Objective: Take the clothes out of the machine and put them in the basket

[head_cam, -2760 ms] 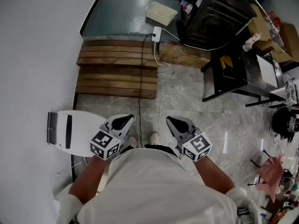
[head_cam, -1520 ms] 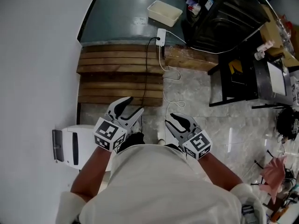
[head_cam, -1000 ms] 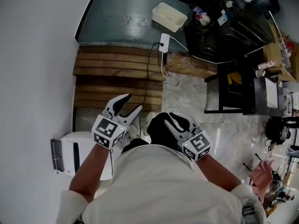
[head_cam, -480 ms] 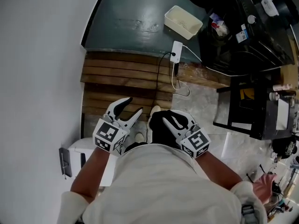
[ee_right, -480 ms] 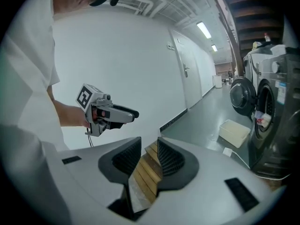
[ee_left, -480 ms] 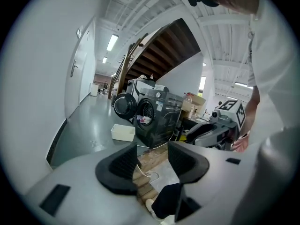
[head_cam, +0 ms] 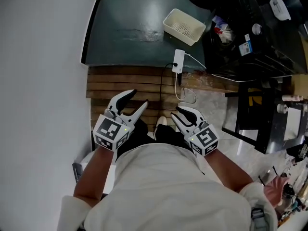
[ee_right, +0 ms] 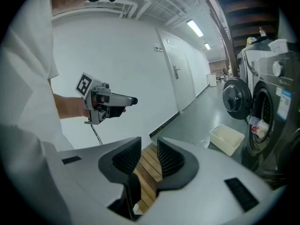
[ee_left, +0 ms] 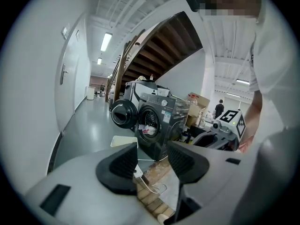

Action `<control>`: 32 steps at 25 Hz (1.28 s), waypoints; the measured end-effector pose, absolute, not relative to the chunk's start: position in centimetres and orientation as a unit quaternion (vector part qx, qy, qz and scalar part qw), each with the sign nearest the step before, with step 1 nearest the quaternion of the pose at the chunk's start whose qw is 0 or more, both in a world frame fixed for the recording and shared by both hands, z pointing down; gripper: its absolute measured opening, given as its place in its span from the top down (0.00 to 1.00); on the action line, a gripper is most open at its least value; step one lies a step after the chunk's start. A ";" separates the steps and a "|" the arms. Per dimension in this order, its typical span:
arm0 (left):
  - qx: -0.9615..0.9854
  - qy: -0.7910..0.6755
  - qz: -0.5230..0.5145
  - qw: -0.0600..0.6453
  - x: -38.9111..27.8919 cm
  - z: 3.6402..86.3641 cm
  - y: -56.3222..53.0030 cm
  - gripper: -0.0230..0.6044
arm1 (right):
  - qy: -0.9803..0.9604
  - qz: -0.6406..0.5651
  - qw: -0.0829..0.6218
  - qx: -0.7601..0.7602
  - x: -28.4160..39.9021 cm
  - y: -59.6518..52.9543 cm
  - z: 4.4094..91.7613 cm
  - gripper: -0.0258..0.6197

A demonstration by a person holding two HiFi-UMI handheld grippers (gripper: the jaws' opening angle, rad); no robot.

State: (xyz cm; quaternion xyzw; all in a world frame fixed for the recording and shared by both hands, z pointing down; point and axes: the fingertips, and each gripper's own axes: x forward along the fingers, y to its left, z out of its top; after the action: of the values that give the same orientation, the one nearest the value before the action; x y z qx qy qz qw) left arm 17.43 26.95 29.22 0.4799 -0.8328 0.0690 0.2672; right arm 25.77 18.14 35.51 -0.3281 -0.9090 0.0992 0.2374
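In the head view, a person in a white shirt (head_cam: 168,191) holds the left gripper (head_cam: 136,100) and the right gripper (head_cam: 178,115) over a brown slatted wooden platform (head_cam: 122,78). A white power strip (head_cam: 178,61) lies at the platform's far edge. Beyond it, on the dark green floor (head_cam: 130,18), a cream perforated plastic basket (head_cam: 184,26) stands just beside the dark grey front-loading washing machine (head_cam: 250,28). A blue-and-white label (head_cam: 245,47) on the machine is too small to read.

In the left gripper view, the jaws stand apart with nothing between them. Ahead, the machine's round door hangs open, and pale and reddish clothes (ee_left: 149,129) sit in the drum mouth. The basket is on the floor in front.

In the right gripper view, the jaws are narrowly apart and empty, with wooden slats showing through the gap. The machine's stickers are unreadable.
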 end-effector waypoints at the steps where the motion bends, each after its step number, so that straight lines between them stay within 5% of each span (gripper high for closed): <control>1: 0.482 -0.832 0.067 0.267 16.5 28.6 26.5 0.65 | -0.909 0.101 0.238 -0.325 25.1 17.9 34.9 0.79; 20: 0.673 -0.680 0.128 0.261 -7.6 24.3 20.9 0.64 | -0.938 0.151 0.278 -0.139 3.9 18.8 28.6 0.79; 32: 0.744 -0.589 0.163 0.270 -12.9 26.5 14.0 0.63 | -0.936 0.200 0.290 -0.012 2.2 17.5 26.2 0.79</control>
State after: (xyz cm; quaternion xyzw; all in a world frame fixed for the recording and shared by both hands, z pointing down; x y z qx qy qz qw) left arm -12.92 14.02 26.48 0.7443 -0.5887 0.1626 0.2700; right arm 2.19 17.53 26.19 -0.0122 -0.9358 0.1995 0.2903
